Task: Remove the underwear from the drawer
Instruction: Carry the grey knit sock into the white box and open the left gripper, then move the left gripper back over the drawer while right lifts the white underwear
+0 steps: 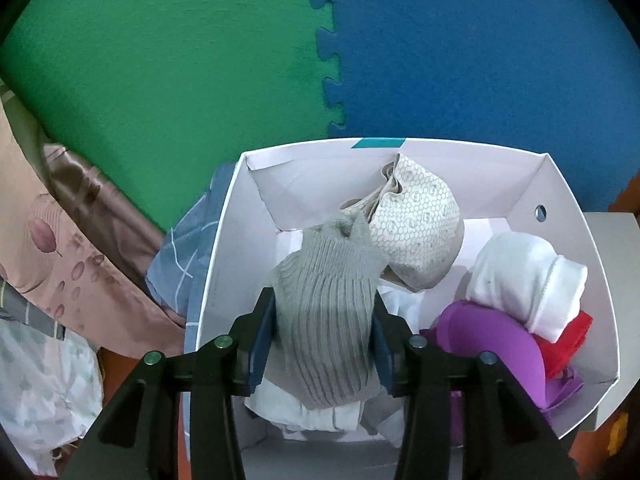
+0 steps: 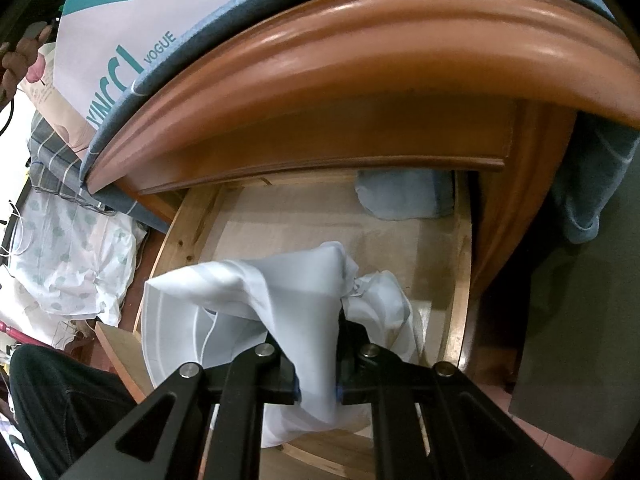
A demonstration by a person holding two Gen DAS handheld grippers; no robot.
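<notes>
Black left tongs (image 1: 324, 344) stand spread round a grey ribbed garment (image 1: 328, 320) over a white box (image 1: 216, 272); whether the blue pads (image 1: 262, 344) press the cloth cannot be told. Left of the box lie a pink curtain (image 1: 76, 256) and blue bedding (image 1: 180, 264) on a green and blue mat (image 1: 200, 60). Inside the box, left to right: a cream patterned bra (image 1: 420, 232), a white roll (image 1: 524, 276), a purple bra (image 1: 488, 340), a red scrap (image 1: 568, 344).

At the wooden drawer (image 2: 464, 248), the right tongs (image 2: 318, 390) are pressed together on white underwear (image 2: 280, 304), held above the drawer floor near the front. A pale blue piece (image 2: 404, 196) lies at the back, under the cabinet top (image 2: 360, 40).

The white cloth looks thin, light and limp; it should bunch and drape, so a pinch on a gathered fold or the waistband likely holds best.

The box side (image 2: 120, 24) reads "VOGUE" beside larger teal letters, only partly legible.
</notes>
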